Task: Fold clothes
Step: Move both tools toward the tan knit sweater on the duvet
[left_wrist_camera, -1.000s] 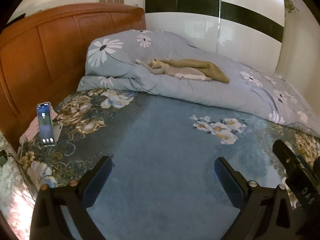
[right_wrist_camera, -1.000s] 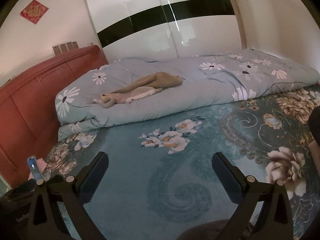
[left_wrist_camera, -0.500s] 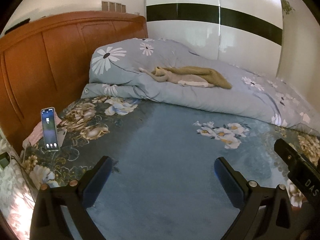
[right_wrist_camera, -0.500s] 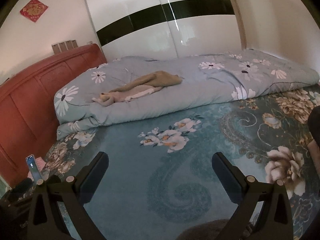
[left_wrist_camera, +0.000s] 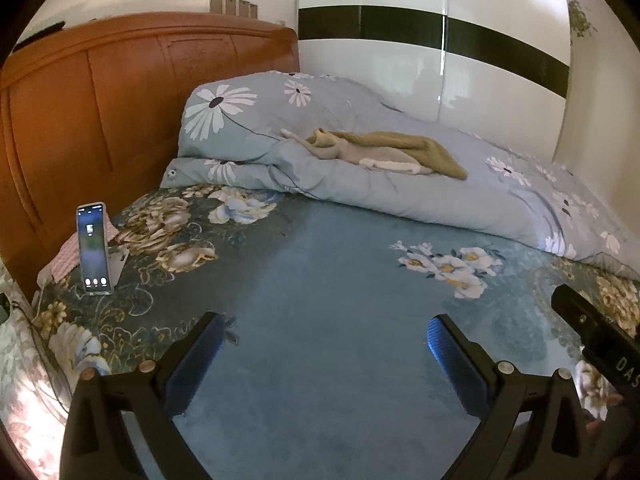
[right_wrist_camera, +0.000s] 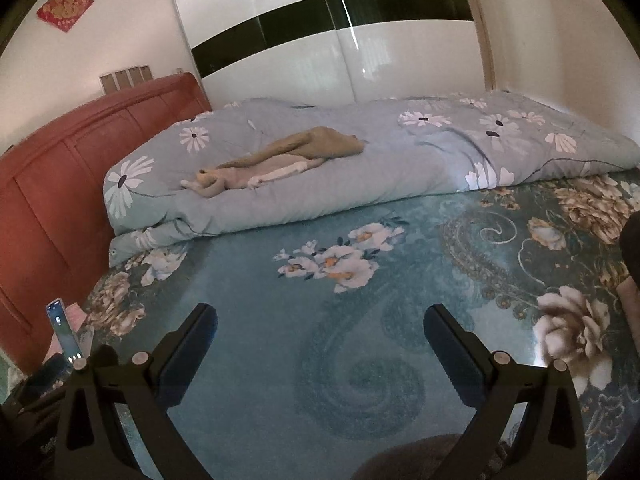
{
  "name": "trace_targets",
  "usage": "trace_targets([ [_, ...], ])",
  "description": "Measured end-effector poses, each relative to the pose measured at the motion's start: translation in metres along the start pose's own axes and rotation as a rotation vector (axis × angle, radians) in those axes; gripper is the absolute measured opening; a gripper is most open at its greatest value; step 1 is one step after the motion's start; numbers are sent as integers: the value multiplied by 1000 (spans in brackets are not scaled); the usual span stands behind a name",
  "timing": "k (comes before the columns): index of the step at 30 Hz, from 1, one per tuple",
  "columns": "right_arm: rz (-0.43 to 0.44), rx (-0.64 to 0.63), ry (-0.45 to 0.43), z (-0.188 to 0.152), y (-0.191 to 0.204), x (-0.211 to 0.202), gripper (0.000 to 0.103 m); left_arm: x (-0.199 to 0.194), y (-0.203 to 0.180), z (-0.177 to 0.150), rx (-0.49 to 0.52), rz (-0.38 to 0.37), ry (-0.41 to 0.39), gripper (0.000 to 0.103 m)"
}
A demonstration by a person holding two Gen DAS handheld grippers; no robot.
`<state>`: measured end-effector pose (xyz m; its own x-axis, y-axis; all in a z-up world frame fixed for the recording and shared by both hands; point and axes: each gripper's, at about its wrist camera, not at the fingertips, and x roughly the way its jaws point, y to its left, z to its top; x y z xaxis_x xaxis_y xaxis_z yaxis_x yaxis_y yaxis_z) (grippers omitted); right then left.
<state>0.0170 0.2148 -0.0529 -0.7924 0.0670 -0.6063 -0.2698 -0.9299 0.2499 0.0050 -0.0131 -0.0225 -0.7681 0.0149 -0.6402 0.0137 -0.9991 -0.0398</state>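
A crumpled tan and grey garment [left_wrist_camera: 380, 152] lies on top of the folded light-blue floral duvet [left_wrist_camera: 360, 188] at the far side of the bed; it also shows in the right wrist view [right_wrist_camera: 280, 156]. My left gripper [left_wrist_camera: 324, 344] is open and empty, held low over the blue floral bedspread [left_wrist_camera: 320, 280], well short of the garment. My right gripper [right_wrist_camera: 320, 336] is open and empty too, over the same bedspread [right_wrist_camera: 340, 320]. Part of the right gripper's body [left_wrist_camera: 596, 336] shows at the right edge of the left wrist view.
A phone [left_wrist_camera: 93, 249] stands propped by the wooden headboard [left_wrist_camera: 100, 100] on the left, with a pink cloth [left_wrist_camera: 66, 256] beside it. The phone also shows in the right wrist view [right_wrist_camera: 66, 334]. A white wardrobe with a black stripe [right_wrist_camera: 340, 40] stands behind the bed.
Both grippers have tilted up slightly, so the duvet and garment sit a little lower in view. Both stay open and empty.
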Motion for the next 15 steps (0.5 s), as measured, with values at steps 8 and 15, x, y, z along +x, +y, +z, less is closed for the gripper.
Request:
trace_targets([
  [8,-26,-37,29,-2,8,10,103,9,4,2,-15,-46,0,103],
  [15,-33,-59,37,-3,12,11,103,4,7,2,-43,-78,-19,103],
])
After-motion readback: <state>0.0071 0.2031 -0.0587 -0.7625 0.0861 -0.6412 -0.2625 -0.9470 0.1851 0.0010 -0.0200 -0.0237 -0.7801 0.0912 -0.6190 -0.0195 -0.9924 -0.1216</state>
